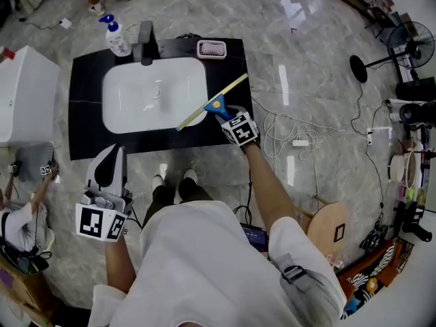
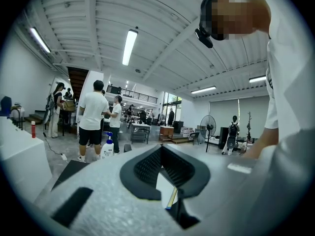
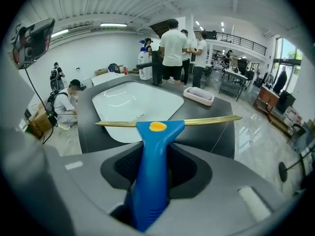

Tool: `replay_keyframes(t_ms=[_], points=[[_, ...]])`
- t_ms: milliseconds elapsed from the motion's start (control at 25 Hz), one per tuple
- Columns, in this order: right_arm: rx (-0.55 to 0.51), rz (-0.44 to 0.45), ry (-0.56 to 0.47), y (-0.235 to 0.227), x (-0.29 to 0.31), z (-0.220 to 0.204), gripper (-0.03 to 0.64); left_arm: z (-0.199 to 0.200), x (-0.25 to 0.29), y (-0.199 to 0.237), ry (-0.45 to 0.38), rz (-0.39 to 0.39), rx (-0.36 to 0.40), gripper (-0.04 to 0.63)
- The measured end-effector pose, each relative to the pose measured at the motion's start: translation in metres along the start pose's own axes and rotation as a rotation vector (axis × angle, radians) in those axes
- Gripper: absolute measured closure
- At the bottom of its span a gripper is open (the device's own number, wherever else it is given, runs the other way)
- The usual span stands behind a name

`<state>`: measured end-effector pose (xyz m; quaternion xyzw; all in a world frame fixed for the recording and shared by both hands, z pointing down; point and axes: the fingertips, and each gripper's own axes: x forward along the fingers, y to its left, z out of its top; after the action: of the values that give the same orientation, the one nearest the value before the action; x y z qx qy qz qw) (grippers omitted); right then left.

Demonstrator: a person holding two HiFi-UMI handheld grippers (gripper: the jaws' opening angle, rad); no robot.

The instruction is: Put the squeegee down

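The squeegee (image 1: 218, 105) has a blue handle and a long yellowish blade. It slants over the front right corner of the white basin (image 1: 136, 107) set in the black counter (image 1: 85, 125). My right gripper (image 1: 227, 116) is shut on the blue handle; in the right gripper view the squeegee (image 3: 155, 141) rises out of the jaws with its blade level across the basin (image 3: 123, 102). Whether the blade touches the counter I cannot tell. My left gripper (image 1: 112, 150) hangs off the counter's front left corner, its tips together, holding nothing. The left gripper (image 2: 162, 149) view shows a sliver of the squeegee (image 2: 171, 198) through the gap behind the tips.
A pump bottle (image 1: 116, 38), a dark faucet (image 1: 145, 33) and a pink soap dish (image 1: 212, 48) stand along the counter's far edge. A white cabinet (image 1: 24, 94) is at the left. Cables (image 1: 286, 131) lie on the floor at the right, near a wooden stool (image 1: 327, 227).
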<state>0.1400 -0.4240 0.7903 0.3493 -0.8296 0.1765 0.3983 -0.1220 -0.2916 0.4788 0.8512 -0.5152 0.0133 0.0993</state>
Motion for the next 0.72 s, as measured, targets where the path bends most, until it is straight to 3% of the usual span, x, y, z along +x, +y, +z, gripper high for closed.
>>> replay_keyframes(t_ms=[400, 720], points=[[0.023, 0.081, 0.131, 0.004, 0.025, -0.019, 0.456, 0.003, -0.006, 0.009, 0.004, 0.021, 0.000, 0.595], [0.034, 0.088, 0.130, 0.005, 0.027, -0.020, 0.449, 0.008, -0.005, 0.016, -0.008, 0.028, 0.010, 0.595]])
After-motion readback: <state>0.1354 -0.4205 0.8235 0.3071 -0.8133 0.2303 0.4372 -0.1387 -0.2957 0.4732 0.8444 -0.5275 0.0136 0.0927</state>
